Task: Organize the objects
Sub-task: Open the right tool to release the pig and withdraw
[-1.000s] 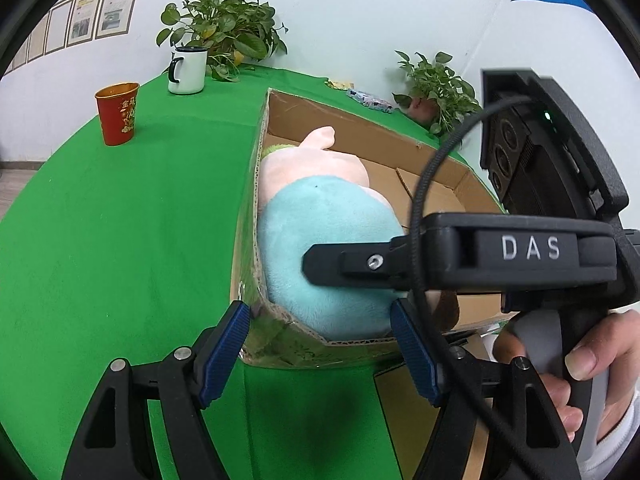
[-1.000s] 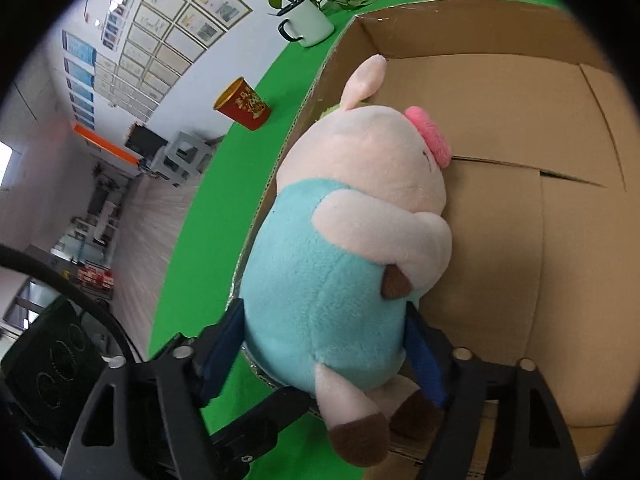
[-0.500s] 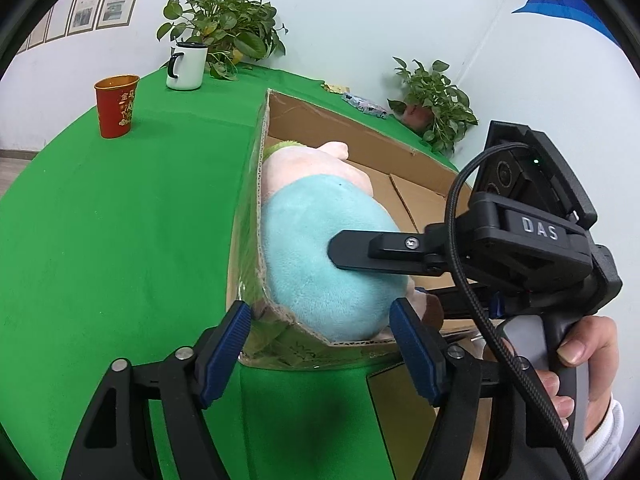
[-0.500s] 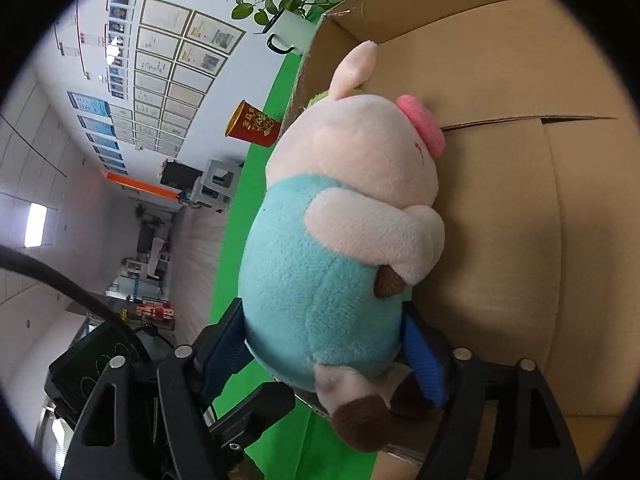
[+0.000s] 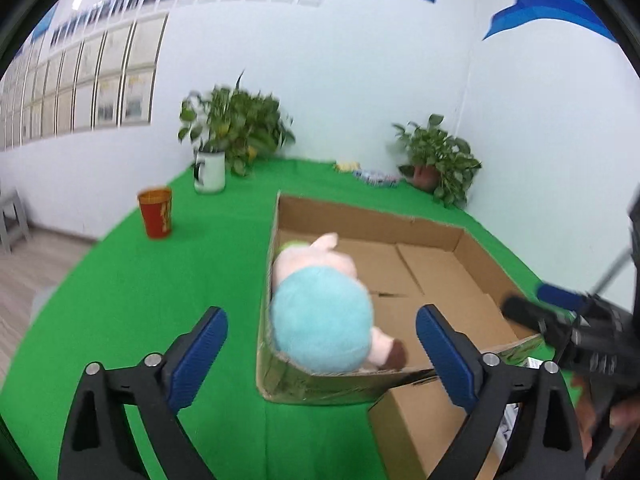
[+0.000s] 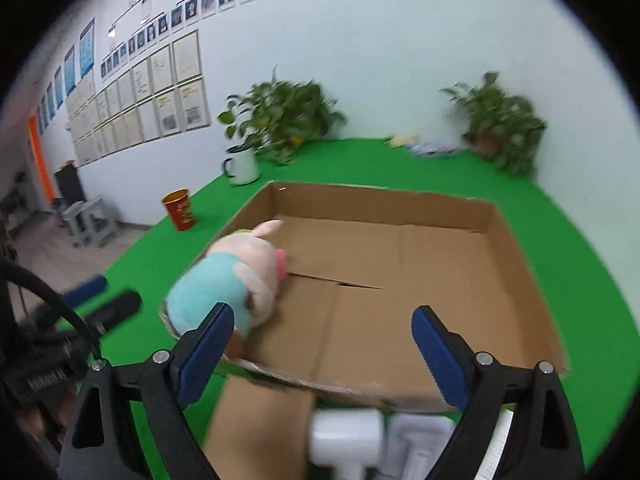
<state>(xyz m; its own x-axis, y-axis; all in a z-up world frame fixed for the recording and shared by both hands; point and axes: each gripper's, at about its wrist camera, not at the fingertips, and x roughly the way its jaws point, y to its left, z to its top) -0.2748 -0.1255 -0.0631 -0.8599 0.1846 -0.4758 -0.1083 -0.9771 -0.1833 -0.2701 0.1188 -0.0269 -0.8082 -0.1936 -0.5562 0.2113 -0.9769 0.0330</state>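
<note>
My left tongs (image 5: 322, 354), black with blue ribbed pads (image 5: 200, 354), are spreading apart with nothing clamped; the toy shows between them but neither pad touches it. My right tongs (image 6: 322, 350), of the same build, are likewise spreading and grip nothing. Just below them, at the near edge of the green cloth-covered table (image 5: 132, 304), lie a flat brown cardboard piece (image 6: 256, 428) and blurred white plastic items (image 6: 348, 440). Beyond these sits the shallow open brown cardboard box (image 6: 508, 320). The plush pig in a turquoise shirt (image 5: 320, 316) lies inside the box, in its near left corner, its body against the left wall and its pink head toward the far side. Left of the box, near the table's left edge, stands a red paper cup (image 5: 156, 216). Farther back, at the far left corner, a white enamel mug (image 5: 209, 172) stands before a leafy plant (image 5: 236, 128). A second potted plant (image 5: 436, 160) occupies the far right corner.
</note>
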